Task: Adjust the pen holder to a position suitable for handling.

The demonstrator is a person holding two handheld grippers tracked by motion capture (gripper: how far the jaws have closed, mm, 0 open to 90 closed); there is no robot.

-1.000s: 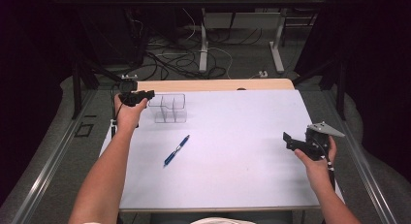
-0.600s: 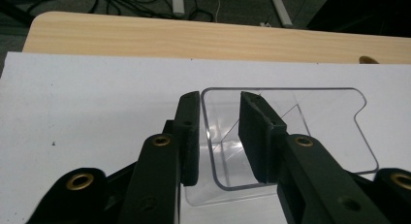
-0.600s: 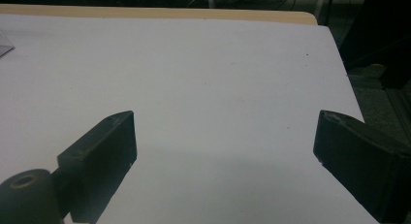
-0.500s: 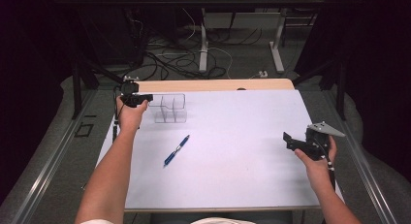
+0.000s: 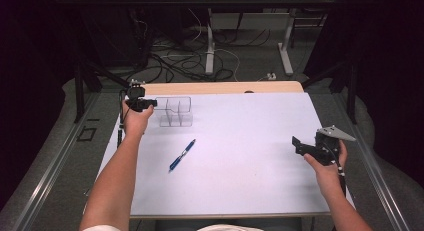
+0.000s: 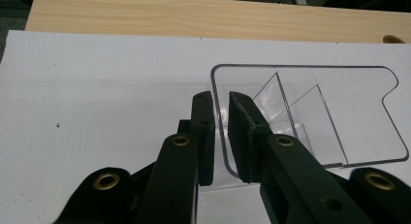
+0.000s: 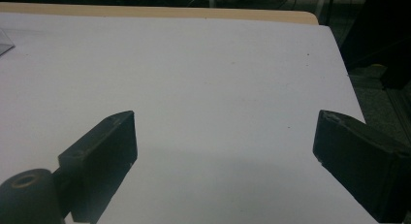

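At the table's far left corner, the left gripper (image 5: pixel 149 104) lies level on an outstretched forearm, its jaws, which have just been closing, pinching the near wall of the clear plastic compartmented organizer (image 6: pixel 310 112). A second earlier they stood wider apart. The right gripper (image 7: pixel 223 151) hovers spread at the right edge; a blue pen (image 5: pixel 182 155) lies between the two grippers.

Prob. a lab: floor cables (image 5: pixel 165 66), desk legs (image 5: pixel 210 46), dark curtains (image 5: pixel 385 51).

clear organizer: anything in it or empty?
Empty. Left gripper view looks through the clear organizer: bare dividers inside. The pen lies apart on the table.
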